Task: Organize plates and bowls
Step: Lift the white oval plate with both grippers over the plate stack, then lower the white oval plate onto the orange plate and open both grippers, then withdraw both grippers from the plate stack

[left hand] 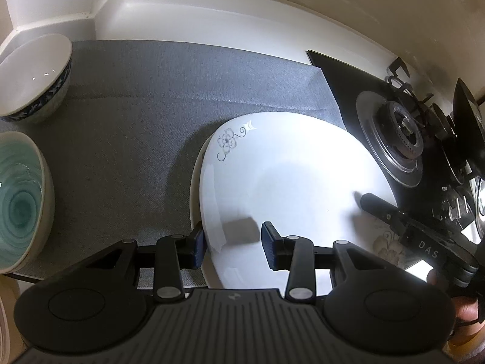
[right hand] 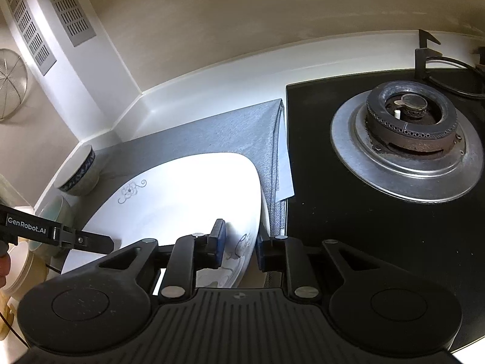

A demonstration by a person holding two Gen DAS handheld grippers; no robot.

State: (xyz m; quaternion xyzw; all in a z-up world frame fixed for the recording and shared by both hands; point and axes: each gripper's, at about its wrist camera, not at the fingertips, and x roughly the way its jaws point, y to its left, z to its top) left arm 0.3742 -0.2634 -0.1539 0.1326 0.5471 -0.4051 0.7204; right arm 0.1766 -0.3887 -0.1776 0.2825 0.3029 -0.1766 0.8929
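Nearest, the left tongs (left hand: pixel 233 244) stood astride the near-left edge of the plate (left hand: pixel 303 176). One blue pad was just outside the rim and the other was over the sloping inner wall. Whether these pads pressed the rim or only framed it, I could not tell. The right tongs (right hand: pixel 241 247) stood astride the opposite edge, on the stove side. Their jaws were loose, with a strip of bare rim showing between the pads.

The plate lay on the grey mat (left hand: pixel 136 106) on the worktop (left hand: pixel 182 15), and its right edge reached almost to the stove (right hand: pixel 363 242). It was white, glossy and smooth, with a rounded outline and a shallow well. Grey flowers were drawn on the rim at the far-left and at the near-right. A second white rim, the lower plate (left hand: pixel 194 188), showed just under its left edge.

The mat was a woven cloth with a fine grain, and its right edge was folded beside the stove. To the left of the plate there was a wide strip of bare mat. At the left border stood the teal bowl (left hand: pixel 21 203), glazed with a swirl inside. Behind it stood the blue bowl (left hand: pixel 33 79), white inside with a dark blue pattern outside. It stood near the corner, where the white worktop curved up into the wall.

On the right, the stove was flat black glass with a round metal burner (right hand: pixel 409 133), dull and worn.
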